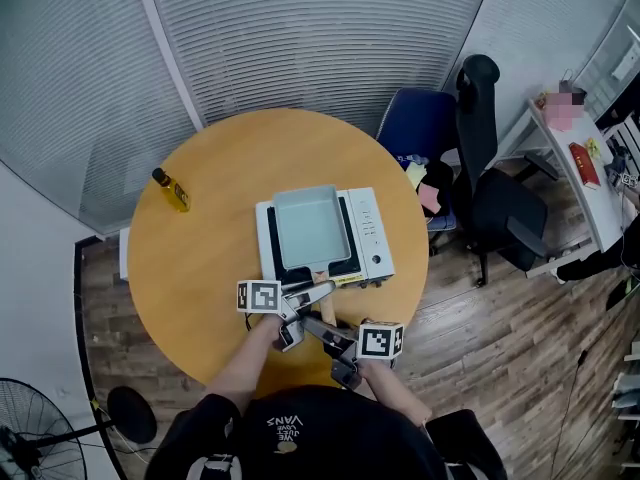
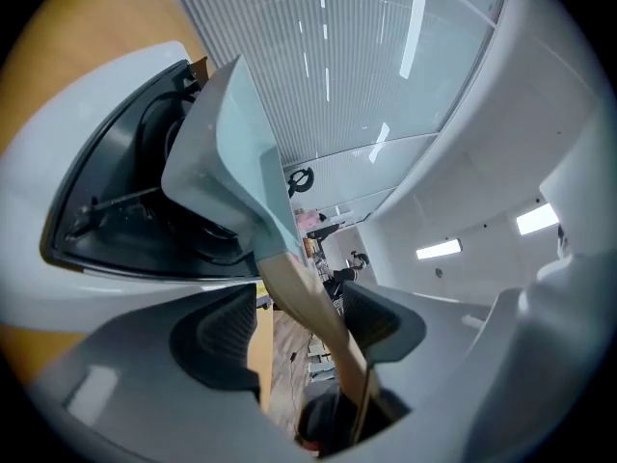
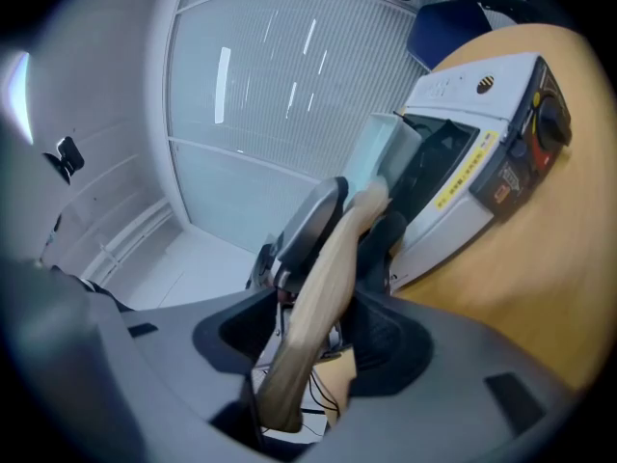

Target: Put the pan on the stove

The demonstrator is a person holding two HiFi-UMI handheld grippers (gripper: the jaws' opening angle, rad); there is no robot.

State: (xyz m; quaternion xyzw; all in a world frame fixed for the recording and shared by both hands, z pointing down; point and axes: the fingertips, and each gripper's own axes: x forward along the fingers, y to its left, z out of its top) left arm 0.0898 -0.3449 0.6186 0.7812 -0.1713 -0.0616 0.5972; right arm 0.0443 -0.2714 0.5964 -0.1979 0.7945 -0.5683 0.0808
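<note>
From the head view I see the square pan (image 1: 310,226) sitting on the portable stove (image 1: 370,230). Only the gripper views show my left gripper (image 2: 299,321) and right gripper (image 3: 323,331) spread loosely around its wooden handle (image 3: 323,287).

Office: swivel chair (image 1: 492,200), desk (image 1: 590,214)

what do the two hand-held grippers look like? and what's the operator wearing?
The left hand-held gripper and right hand-held gripper look the same: grey moulded shells with dark ribbed pads. Each carries a white cube printed with black square markers. The person wears a black top with white print; forearms uncovered.
</note>
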